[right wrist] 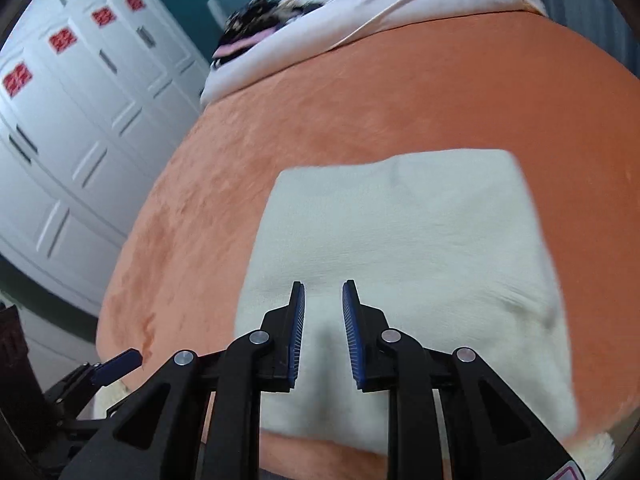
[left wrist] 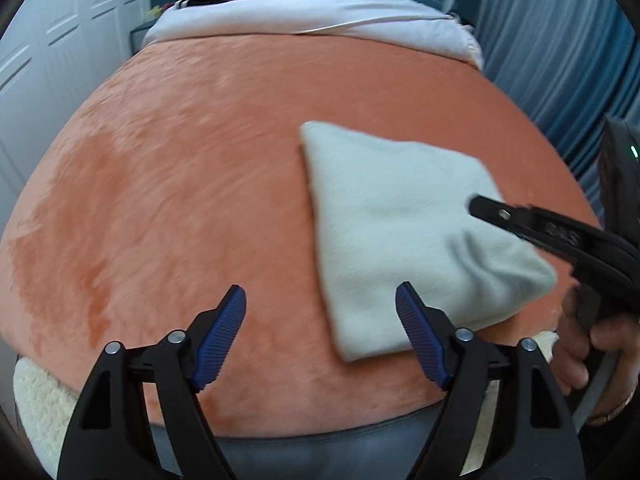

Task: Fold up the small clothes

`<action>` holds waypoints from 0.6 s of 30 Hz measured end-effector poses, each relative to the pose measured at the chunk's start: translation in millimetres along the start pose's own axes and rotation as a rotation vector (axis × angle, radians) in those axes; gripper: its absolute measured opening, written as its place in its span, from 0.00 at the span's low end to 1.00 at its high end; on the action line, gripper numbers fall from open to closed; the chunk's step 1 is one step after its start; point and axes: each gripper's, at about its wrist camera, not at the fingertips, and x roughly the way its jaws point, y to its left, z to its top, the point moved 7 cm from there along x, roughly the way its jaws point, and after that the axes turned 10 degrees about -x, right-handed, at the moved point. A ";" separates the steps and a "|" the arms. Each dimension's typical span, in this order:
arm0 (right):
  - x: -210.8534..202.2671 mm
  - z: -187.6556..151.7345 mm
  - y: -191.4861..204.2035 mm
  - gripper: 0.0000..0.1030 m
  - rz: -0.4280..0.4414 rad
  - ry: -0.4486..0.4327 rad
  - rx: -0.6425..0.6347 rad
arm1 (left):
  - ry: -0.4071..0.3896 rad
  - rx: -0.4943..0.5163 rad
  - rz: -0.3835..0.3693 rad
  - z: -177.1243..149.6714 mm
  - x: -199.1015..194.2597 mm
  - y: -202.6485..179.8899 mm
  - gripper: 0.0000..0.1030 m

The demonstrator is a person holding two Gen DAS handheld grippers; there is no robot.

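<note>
Left gripper point(left wrist: 320, 336) is held wide open beside the folded cream garment point(left wrist: 404, 236); right gripper point(right wrist: 323, 336) is poised above it, jaws narrowly parted, empty.

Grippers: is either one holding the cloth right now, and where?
Neither. Left gripper is open beside the cloth; right gripper is open above it, nothing between.

Orange blanket point(left wrist: 180, 200) covered the bed, white duvet point(left wrist: 320, 12) bunched at the far end (dark patterned clothes point(right wrist: 256, 20) beside it), white wardrobe doors point(right wrist: 72, 120), blue curtain point(left wrist: 560, 48).
</note>
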 end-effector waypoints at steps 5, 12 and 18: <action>25.2 -66.6 -70.7 0.00 -0.110 0.170 0.065 | 0.039 0.087 -0.012 -7.7 43.8 -43.6 0.74; -15.6 -38.7 -59.5 0.37 -0.113 0.042 0.029 | 0.128 0.066 0.016 -22.1 72.3 -40.4 0.74; -1.0 -30.7 -92.3 0.71 -0.135 0.024 0.084 | 0.097 -0.114 -0.063 14.6 72.2 -27.1 0.90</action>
